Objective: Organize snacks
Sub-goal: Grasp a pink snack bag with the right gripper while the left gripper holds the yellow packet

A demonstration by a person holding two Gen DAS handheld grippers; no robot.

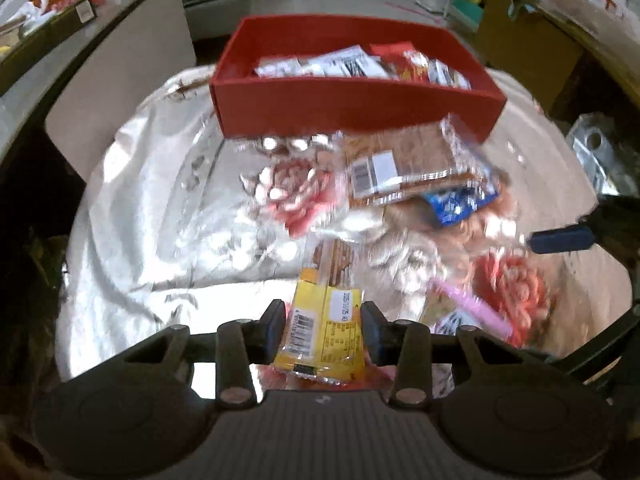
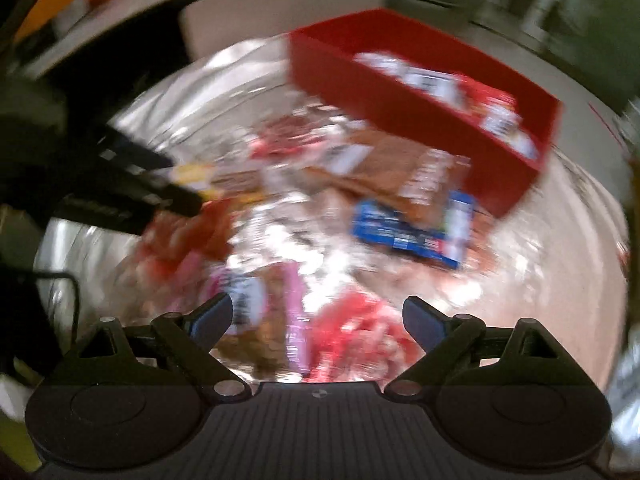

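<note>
My left gripper (image 1: 323, 328) is shut on a yellow snack packet (image 1: 326, 320) and holds it above the flowered tablecloth. A red box (image 1: 352, 108) with several snack packets in it stands at the far side; it also shows in the right wrist view (image 2: 424, 108). A brown clear-wrapped packet (image 1: 412, 164) and a blue packet (image 1: 456, 202) lie in front of the box. My right gripper (image 2: 318, 320) is open and empty above a pink-edged packet (image 2: 276, 312). The right wrist view is blurred. The blue packet (image 2: 416, 228) lies ahead of it.
A shiny flowered cloth (image 1: 160, 220) covers the round table. The right gripper's blue fingertip (image 1: 560, 238) shows at the right of the left wrist view. The left gripper with its yellow packet (image 2: 192, 176) shows at the left of the right wrist view. Cluttered counters stand behind.
</note>
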